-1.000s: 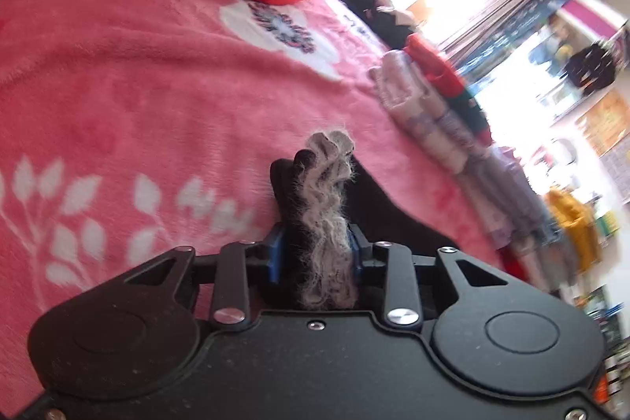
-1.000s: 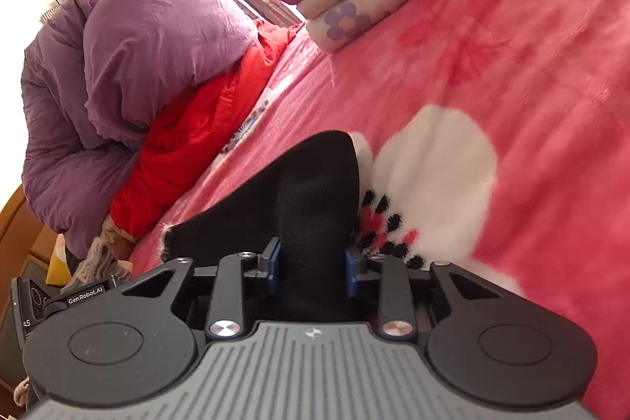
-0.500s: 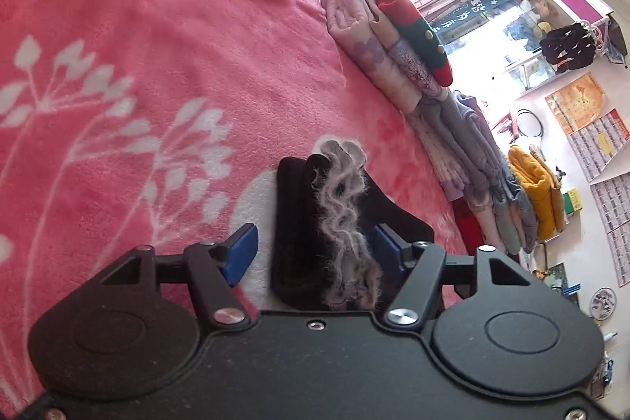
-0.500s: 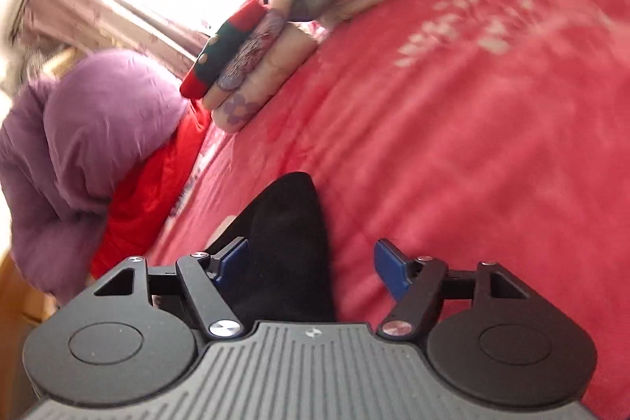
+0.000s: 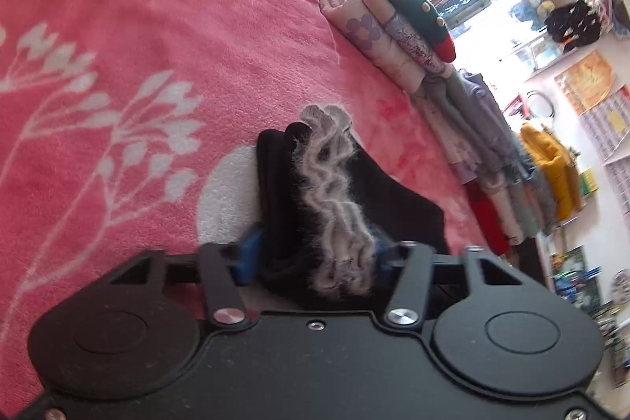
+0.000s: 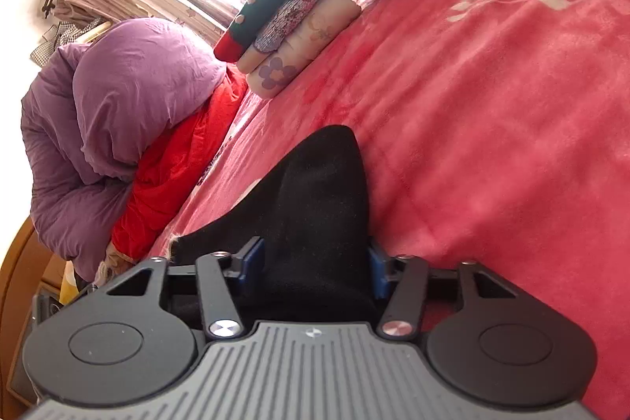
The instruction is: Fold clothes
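Left wrist view shows my left gripper (image 5: 311, 254) closing around a bunched end of the black garment (image 5: 283, 191), the end with the fuzzy grey trim (image 5: 334, 207). The blue pads look about to press the cloth from both sides, though I cannot tell if they bite yet. Right wrist view shows my right gripper (image 6: 313, 262) closing the same way on a plain black fold of the garment (image 6: 327, 191), cloth filling the gap between its pads. The garment lies on the pink blanket (image 5: 138, 46) of the bed, stretched between my 2 grippers, I judge so that each holds 1 end for the next fold. Folded clothes (image 5: 393, 26) sit stacked along the far edge, well apart, likely where this piece belongs afterwards. A purple jacket (image 6: 130, 105) and a red garment (image 6: 177, 184) lie heaped by the headboard.
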{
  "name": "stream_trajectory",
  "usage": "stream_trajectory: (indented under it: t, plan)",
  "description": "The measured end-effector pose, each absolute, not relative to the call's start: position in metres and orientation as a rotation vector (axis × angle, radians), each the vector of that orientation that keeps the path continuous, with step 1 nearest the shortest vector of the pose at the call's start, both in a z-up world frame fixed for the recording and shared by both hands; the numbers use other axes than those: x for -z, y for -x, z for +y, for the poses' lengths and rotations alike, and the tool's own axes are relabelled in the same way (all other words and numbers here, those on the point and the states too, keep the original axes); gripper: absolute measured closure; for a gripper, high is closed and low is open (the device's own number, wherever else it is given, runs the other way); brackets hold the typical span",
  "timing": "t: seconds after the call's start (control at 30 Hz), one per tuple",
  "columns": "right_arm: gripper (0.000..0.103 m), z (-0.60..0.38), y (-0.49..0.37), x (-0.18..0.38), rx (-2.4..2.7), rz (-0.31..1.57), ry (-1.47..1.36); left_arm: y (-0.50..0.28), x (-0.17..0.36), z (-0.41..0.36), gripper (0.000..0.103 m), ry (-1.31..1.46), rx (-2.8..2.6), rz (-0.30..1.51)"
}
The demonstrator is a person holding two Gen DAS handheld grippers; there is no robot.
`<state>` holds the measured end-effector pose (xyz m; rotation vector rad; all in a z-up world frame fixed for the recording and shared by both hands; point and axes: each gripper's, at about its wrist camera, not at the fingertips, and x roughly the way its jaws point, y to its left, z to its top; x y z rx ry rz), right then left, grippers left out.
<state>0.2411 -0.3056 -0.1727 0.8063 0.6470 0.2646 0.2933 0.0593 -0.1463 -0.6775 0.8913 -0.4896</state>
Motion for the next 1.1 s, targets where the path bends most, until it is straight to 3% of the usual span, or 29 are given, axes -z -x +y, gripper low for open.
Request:
stream_trajectory:
  t: [0.03,0.17,0.57,0.9,1.1]
  plan:
    - [0.064,-0.304,-0.241,0.173,-0.268,0.646,-0.799,-0.293,0.146,0.060,0.064,0.679,0.492,0.875]
    - [0.071,-0.301,-0.238,0.164,-0.284,0.588,-0.771,-0.288,0.133,0.061,0.066,0.710,0.511,0.802]
    - [0.072,-0.382,-0.250,0.082,-0.272,0.298,-0.774,-0.380,0.058,-0.041,0.066,0.807,0.700,0.739]
    - [0.072,-0.485,-0.342,-0.025,-0.185,0.194,-0.733,-0.486,-0.005,-0.131,0.065,0.904,0.785,0.667]
    - [0.072,-0.526,-0.400,-0.060,-0.124,0.175,-0.650,-0.537,-0.018,-0.168,0.065,0.908,0.813,0.632]
